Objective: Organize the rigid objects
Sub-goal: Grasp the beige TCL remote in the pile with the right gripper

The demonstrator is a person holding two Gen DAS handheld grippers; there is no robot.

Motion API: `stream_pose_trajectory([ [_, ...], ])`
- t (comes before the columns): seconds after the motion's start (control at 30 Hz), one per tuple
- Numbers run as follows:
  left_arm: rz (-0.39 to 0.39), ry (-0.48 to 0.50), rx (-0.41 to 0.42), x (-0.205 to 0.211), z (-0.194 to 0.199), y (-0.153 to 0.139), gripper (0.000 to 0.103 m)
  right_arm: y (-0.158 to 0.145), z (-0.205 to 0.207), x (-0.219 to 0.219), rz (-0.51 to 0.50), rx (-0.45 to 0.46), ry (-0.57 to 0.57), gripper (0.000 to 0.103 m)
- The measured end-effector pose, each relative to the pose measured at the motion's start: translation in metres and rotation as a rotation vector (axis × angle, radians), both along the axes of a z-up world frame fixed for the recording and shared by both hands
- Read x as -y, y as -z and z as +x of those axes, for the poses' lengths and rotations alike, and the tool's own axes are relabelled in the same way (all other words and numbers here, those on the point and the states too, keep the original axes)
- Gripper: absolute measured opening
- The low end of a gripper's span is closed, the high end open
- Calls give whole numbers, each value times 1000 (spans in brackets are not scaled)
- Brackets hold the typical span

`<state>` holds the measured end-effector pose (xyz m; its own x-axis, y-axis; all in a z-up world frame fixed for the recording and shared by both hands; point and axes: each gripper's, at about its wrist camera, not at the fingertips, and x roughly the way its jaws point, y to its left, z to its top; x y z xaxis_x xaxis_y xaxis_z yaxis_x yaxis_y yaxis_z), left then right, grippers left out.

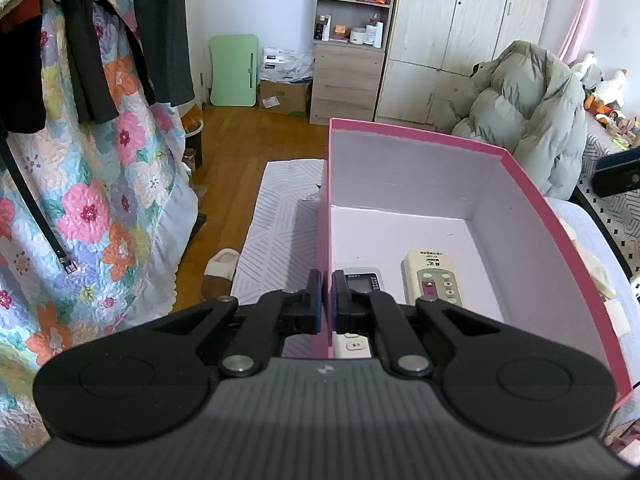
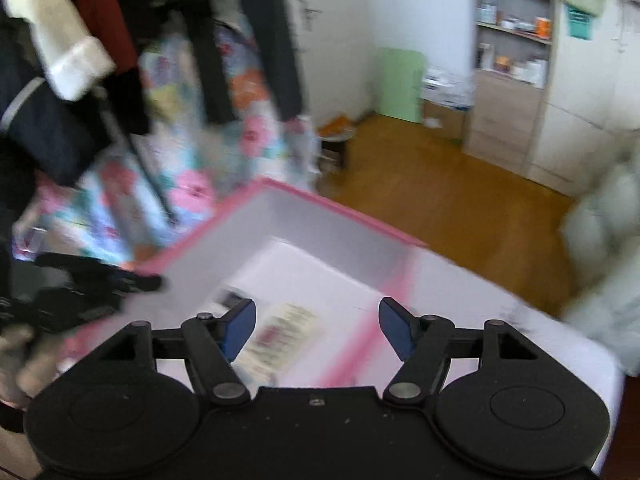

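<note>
Bedroom clutter surrounds a pink box (image 1: 532, 216) resting on a white surface. Two remotes, one grey (image 1: 363, 280) and one cream (image 1: 434, 278), already lie inside. Left tool (image 1: 327, 300) pinches the box's wall; right tool (image 2: 316, 326) hangs wide and empty above, so further items, if any, remain unseen.

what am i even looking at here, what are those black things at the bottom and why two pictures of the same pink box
No robot here: a person holds a handheld gripper in each hand, and each picture comes from a fisheye camera on one gripper, looking along its fingers. The left gripper is shut on the left wall of the pink box, clamping its rim. Inside lie a cream remote control and a grey remote control with a small screen. The right gripper is open and holds nothing; its picture is blurred. It hovers above the box, which seems to rest on a pale bed-like surface.
</note>
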<state>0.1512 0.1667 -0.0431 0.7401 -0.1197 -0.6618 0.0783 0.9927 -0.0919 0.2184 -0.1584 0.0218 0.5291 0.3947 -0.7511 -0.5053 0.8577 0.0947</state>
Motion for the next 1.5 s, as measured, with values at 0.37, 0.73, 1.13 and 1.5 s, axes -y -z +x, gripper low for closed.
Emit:
stream_pose_trajectory([
  [0.37, 15, -5, -5, 3, 1, -3, 3, 65, -2, 94, -321, -31, -47, 72],
  [0.73, 8, -6, -12, 2, 4, -3, 4, 118, 12, 89, -478, -4, -296, 72],
  [1.13, 1, 3, -12, 0, 5, -2, 4, 125, 67, 102, -258, -244, -295, 79],
  [1.5, -7, 2, -14, -1, 6, -1, 4, 119, 55, 85, -288, -165, -107, 64],
])
